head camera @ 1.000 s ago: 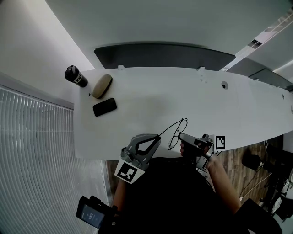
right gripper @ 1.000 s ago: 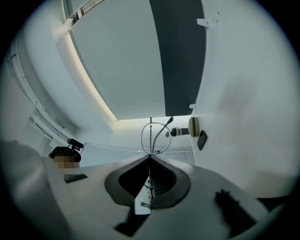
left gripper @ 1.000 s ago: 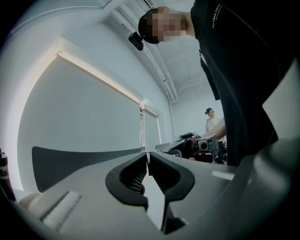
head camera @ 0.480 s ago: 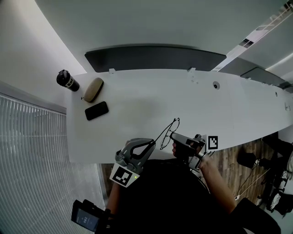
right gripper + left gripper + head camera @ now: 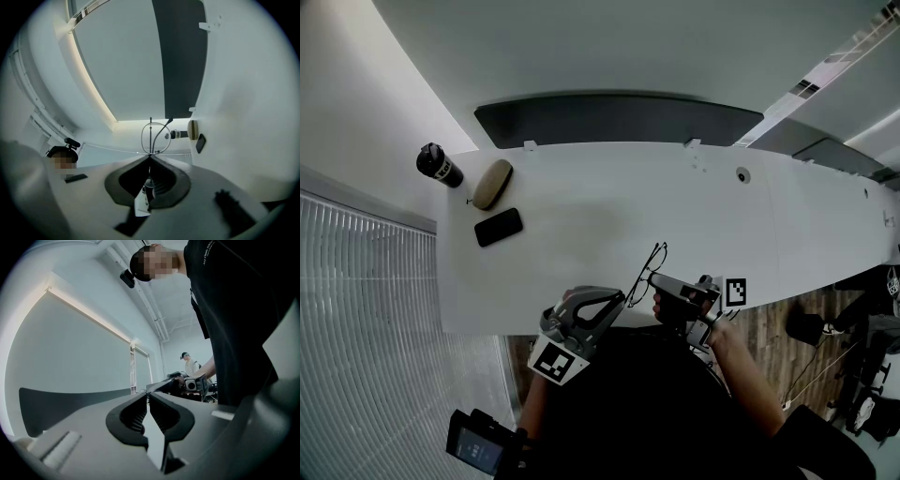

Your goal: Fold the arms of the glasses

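1. The glasses (image 5: pixel 651 267) are thin black wire with round lenses. They hang in the air over the near edge of the white table (image 5: pixel 600 197).
2. The right hand-held gripper (image 5: pixel 656 279) pinches their frame.
3. The left hand-held gripper (image 5: pixel 622 301) is narrow, with its jaws almost together by one arm's end.

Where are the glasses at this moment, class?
In the head view, the glasses are over the white table's near edge, clamped in the right tool, with the left tool close on their left.
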